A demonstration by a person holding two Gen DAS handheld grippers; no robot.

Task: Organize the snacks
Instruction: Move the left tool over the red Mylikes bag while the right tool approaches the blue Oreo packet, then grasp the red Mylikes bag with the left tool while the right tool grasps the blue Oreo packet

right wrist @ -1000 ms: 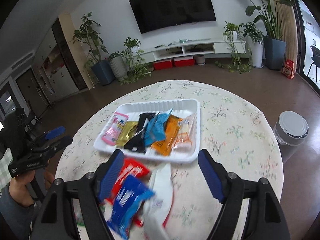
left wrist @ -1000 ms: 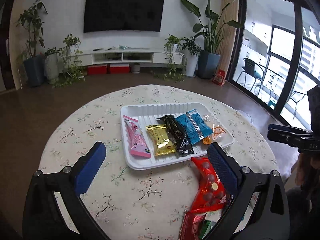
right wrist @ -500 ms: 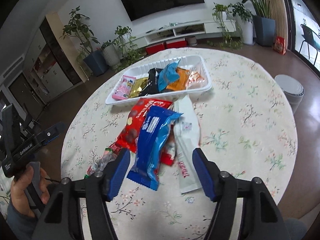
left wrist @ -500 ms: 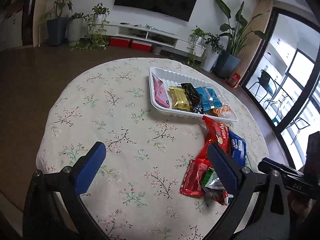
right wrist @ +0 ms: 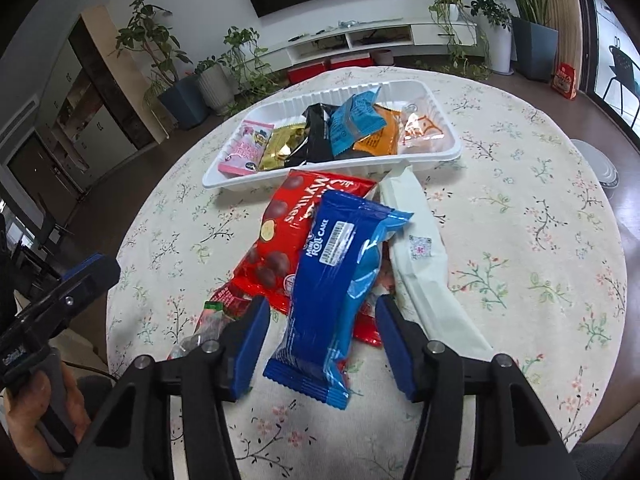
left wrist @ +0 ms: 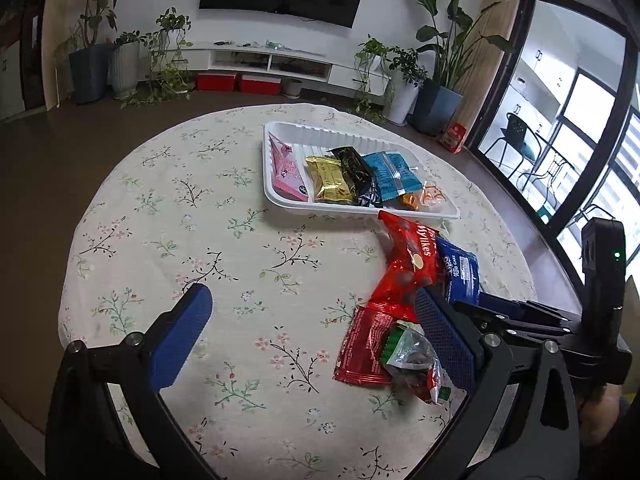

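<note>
Over the floral table (right wrist: 540, 208), right tongs (right wrist: 318, 340) half-open astride blue cake packet (right wrist: 340, 280); left tongs (left wrist: 316, 332) wide, empty.

Both wrist views look from the table's (left wrist: 168, 216) near edge toward the tray (right wrist: 320, 174), which both show.

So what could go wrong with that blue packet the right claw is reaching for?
The blue cake packet lies on top of the red chocolate bag and beside the white packet, so the open right gripper might snag those too. The white tray already looks crowded; another snack may slide off.
</note>
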